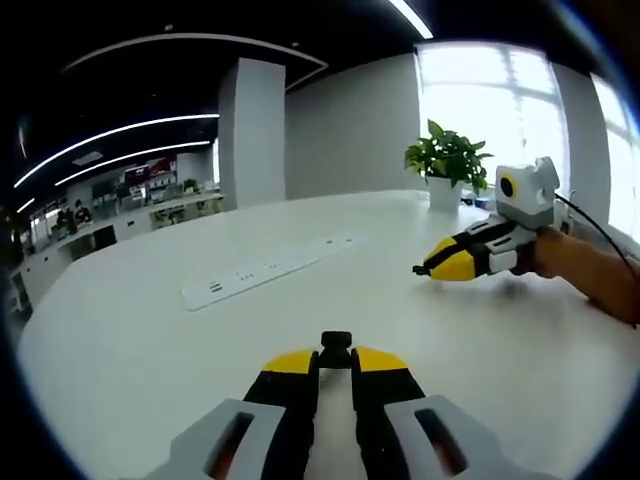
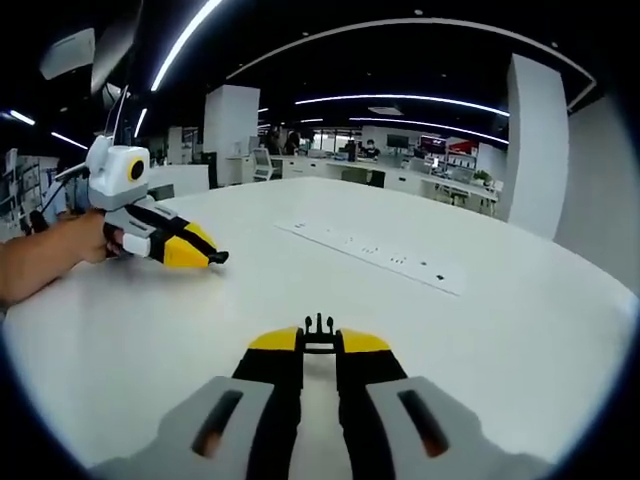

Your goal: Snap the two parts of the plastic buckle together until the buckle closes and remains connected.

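My left gripper [image 1: 335, 362] is shut on a black buckle part [image 1: 336, 342] whose blocky end sticks out past the yellow tips. In the right gripper view, my right gripper [image 2: 318, 347] is shut on the other black buckle part [image 2: 318, 325], its prongs pointing forward. Both are held low over the white table [image 1: 150, 340]. The two grippers are well apart and angled toward each other. In the left gripper view the right gripper [image 1: 432, 268] enters from the right with a black bit at its tip. The left gripper [image 2: 210, 257] comes in from the left of the right gripper view.
A long white power strip [image 1: 270, 268] [image 2: 370, 257] lies flat on the table between and beyond the grippers. A potted plant [image 1: 447, 160] stands at the far table edge by the window. A person's hand [image 1: 590, 275] [image 2: 50, 255] holds each gripper. Office desks fill the background.
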The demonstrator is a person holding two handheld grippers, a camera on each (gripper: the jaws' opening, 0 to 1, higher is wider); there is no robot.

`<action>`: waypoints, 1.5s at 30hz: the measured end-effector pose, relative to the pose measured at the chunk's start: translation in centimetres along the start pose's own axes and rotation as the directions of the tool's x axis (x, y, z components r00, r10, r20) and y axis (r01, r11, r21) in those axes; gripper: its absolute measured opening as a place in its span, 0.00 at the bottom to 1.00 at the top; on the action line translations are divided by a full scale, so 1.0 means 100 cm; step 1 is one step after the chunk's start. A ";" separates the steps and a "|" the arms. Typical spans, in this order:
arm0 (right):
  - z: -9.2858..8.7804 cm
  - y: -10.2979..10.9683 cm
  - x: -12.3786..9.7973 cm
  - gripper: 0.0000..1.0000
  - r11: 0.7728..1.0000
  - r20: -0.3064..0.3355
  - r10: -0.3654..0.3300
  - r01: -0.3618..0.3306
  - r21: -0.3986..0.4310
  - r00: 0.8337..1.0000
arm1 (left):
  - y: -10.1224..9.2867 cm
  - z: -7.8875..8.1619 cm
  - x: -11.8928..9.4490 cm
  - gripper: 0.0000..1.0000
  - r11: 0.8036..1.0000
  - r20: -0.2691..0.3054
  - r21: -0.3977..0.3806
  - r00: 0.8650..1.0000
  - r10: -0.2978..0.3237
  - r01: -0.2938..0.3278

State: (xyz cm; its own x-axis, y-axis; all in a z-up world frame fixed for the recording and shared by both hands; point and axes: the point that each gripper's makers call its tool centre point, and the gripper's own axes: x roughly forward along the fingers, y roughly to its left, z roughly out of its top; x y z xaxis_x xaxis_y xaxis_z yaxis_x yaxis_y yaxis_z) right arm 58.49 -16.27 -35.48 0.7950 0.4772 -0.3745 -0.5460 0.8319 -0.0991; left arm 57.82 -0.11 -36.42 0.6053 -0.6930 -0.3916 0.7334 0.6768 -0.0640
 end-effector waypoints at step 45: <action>0.026 -0.002 -0.022 0.11 0.994 0.132 -0.111 0.108 0.032 0.985 | 0.015 0.020 -0.028 0.12 0.993 0.113 0.022 0.987 0.114 -0.117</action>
State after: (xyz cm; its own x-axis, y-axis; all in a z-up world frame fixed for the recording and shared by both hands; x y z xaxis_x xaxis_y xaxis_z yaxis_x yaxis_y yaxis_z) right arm 57.52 -16.72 -32.26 0.8785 0.4151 -0.2366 -0.4485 0.8871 -0.1090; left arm 57.88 2.32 -33.55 0.7158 -0.6350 -0.2905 0.6642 0.7476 0.0024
